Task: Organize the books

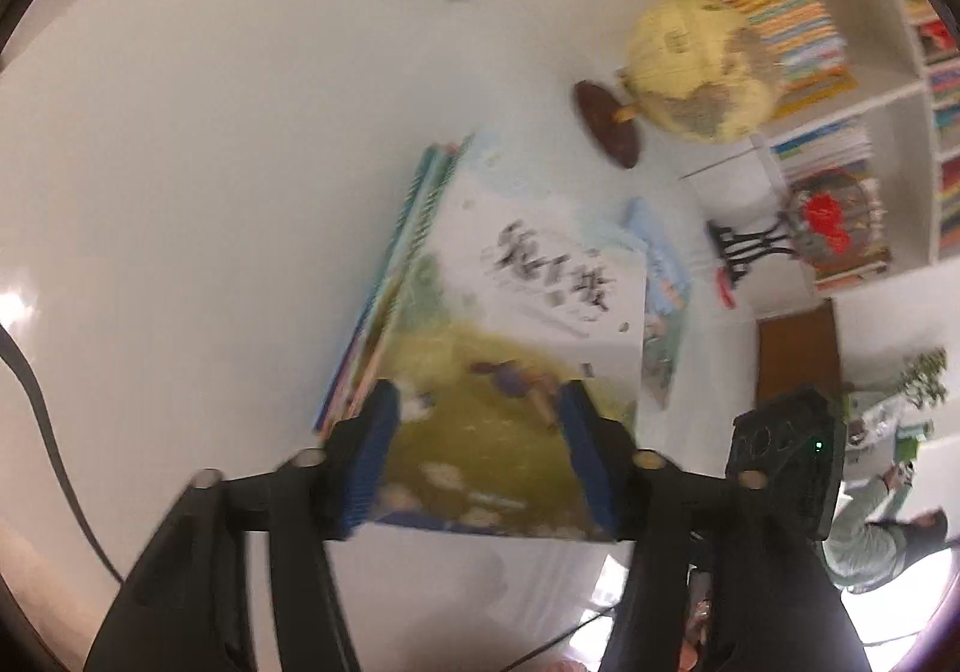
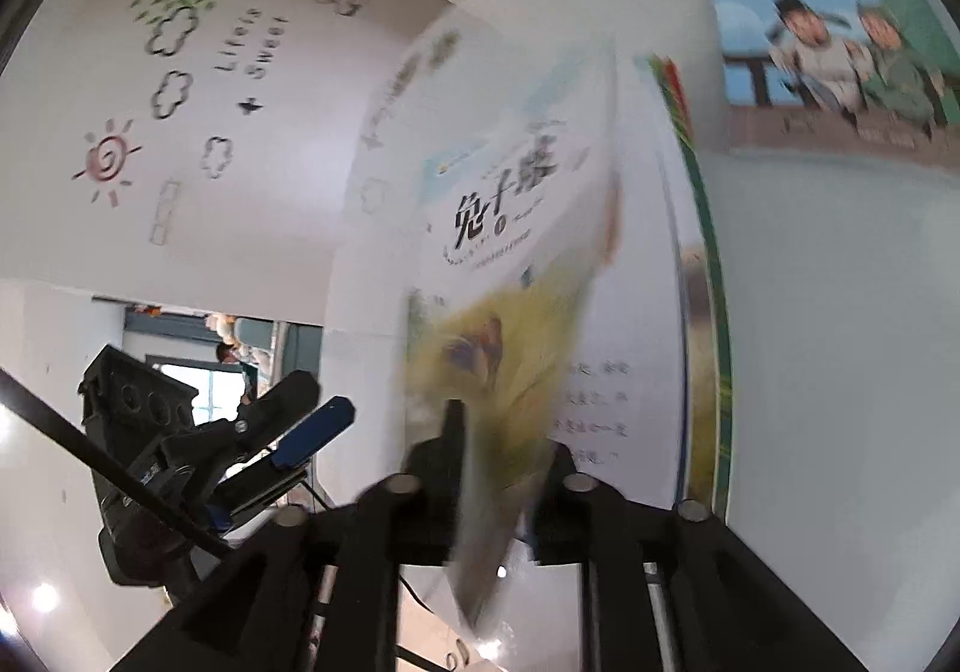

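Note:
A thin picture book (image 1: 528, 312) with a white and green cover and black characters lies on top of a stack of thin books (image 1: 384, 288) on the white table (image 1: 210, 162). My left gripper (image 1: 483, 432) stands open, its blue pads (image 1: 378, 456) over the near end of the cover. In the right wrist view the same book (image 2: 510, 228) is blurred and tilted. Its near edge runs between the spread fingers of my right gripper (image 2: 504, 444), which is open. Under it show a white printed page (image 2: 630, 348) and a green-edged book (image 2: 705, 252).
Another book with a blue cover (image 2: 834, 42) lies flat beyond the stack. A yellow globe (image 1: 696, 66) on a brown base stands further back, before full bookshelves (image 1: 798, 18). A red ornament on a black stand (image 1: 834, 222) is at the right. A black cable (image 1: 36, 402) crosses the left.

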Demonstrator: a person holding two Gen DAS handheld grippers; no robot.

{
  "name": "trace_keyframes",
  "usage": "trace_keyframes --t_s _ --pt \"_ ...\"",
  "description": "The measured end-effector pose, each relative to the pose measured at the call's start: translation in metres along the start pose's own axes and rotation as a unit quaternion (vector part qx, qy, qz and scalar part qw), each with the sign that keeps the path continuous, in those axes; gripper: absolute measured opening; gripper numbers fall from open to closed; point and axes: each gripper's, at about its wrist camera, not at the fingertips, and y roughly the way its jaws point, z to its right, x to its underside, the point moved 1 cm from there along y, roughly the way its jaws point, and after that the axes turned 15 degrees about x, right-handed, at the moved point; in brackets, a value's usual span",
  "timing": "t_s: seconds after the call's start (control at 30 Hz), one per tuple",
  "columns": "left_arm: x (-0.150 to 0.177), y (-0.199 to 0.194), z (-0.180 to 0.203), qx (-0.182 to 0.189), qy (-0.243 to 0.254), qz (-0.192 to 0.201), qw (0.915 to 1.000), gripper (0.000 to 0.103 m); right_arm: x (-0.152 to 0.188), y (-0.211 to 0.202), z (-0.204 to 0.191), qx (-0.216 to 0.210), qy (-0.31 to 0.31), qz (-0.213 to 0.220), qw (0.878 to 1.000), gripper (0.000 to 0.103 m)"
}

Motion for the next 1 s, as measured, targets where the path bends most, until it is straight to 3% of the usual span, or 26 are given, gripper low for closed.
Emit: trace_keyframes --t_s 0.03,0.13,0.2,0.3,0.6,0.77,1.0 --pt "0.000 0.001 -0.001 -0.006 -0.004 -0.002 1.0000 0.071 -0.002 0.004 0.001 0.018 0.011 -0.021 1.000 0.050" --pt "0.001 0.001 0.002 -0.013 0.004 -0.002 0.9999 0.074 -0.001 0.005 0.004 0.008 0.027 -0.034 0.999 0.051" --pt "0.001 0.004 0.005 -0.021 0.011 -0.007 0.9997 0.082 -0.003 0.003 0.004 0.011 0.023 -0.041 0.999 0.052" --pt "0.000 0.009 0.010 -0.013 0.012 -0.011 0.9998 0.083 -0.001 -0.006 0.011 0.021 0.017 -0.033 0.999 0.053" --pt "-0.016 0.050 0.055 -0.029 0.065 -0.041 0.9966 0.083 0.001 -0.053 0.030 0.096 -0.044 0.046 0.993 0.053" --pt "-0.036 0.079 0.096 -0.040 0.112 -0.049 0.9917 0.083 -0.015 -0.087 0.055 0.166 -0.093 0.087 0.978 0.053" --pt "-0.065 0.142 0.156 -0.084 0.176 -0.067 0.9785 0.083 -0.043 -0.122 0.117 0.218 -0.057 0.157 0.961 0.053"
